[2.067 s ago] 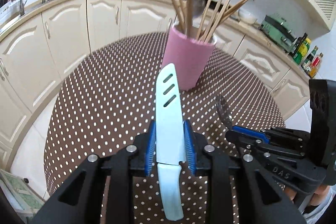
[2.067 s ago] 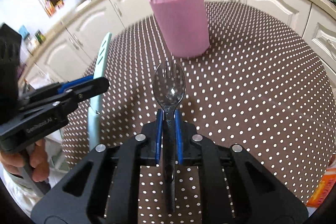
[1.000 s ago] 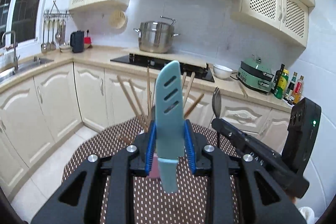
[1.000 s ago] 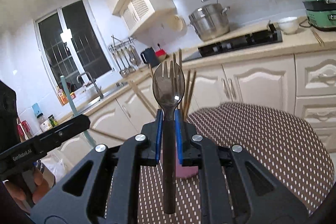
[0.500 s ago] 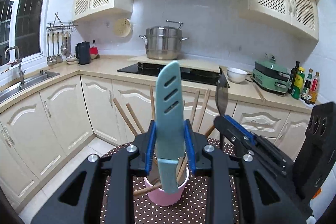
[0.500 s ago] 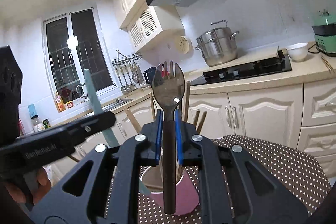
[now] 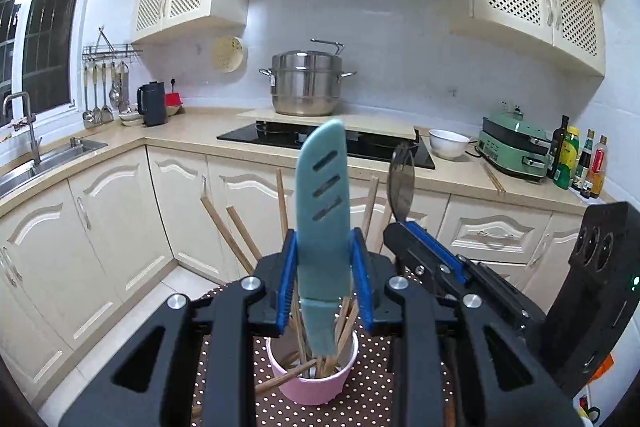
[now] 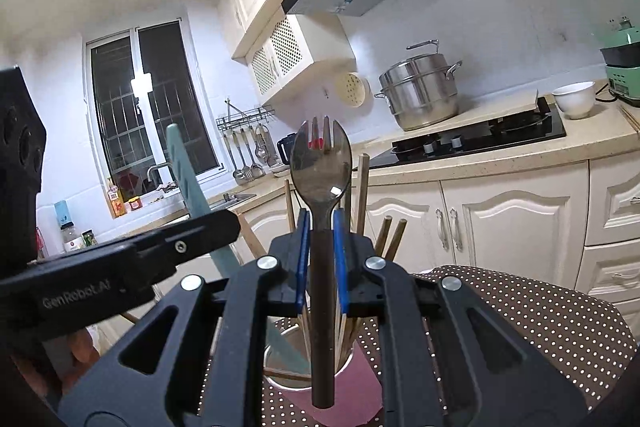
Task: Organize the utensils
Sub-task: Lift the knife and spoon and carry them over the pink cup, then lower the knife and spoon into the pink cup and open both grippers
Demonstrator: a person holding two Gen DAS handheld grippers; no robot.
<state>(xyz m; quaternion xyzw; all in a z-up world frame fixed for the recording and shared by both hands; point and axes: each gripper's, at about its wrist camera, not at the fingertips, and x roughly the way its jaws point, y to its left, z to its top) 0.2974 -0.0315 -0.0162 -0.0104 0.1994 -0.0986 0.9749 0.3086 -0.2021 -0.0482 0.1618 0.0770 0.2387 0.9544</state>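
My left gripper (image 7: 323, 277) is shut on a light blue knife (image 7: 322, 203) held upright, blade up. Its handle end hangs inside the mouth of the pink cup (image 7: 316, 385), among several wooden chopsticks (image 7: 224, 227). My right gripper (image 8: 320, 259) is shut on a dark translucent spork (image 8: 320, 163), tines up, its handle end just over the pink cup (image 8: 352, 387). In the left wrist view the right gripper (image 7: 404, 231) comes in from the right, close beside the knife. In the right wrist view the left gripper (image 8: 224, 223) reaches in from the left with the blue knife (image 8: 188, 179).
The cup stands on a round table with a brown polka-dot cloth (image 8: 540, 315). Behind are cream cabinets (image 7: 112, 227), a counter with a hob (image 7: 280, 139), a steel pot (image 7: 306, 87), a white bowl (image 7: 448, 143) and bottles (image 7: 580, 163). A hand (image 8: 76, 351) holds the left gripper.
Both grippers have drawn in over the cup, which now sits right below them. The knife's handle has come down into the cup's mouth and the spork's handle end has come over the rim.
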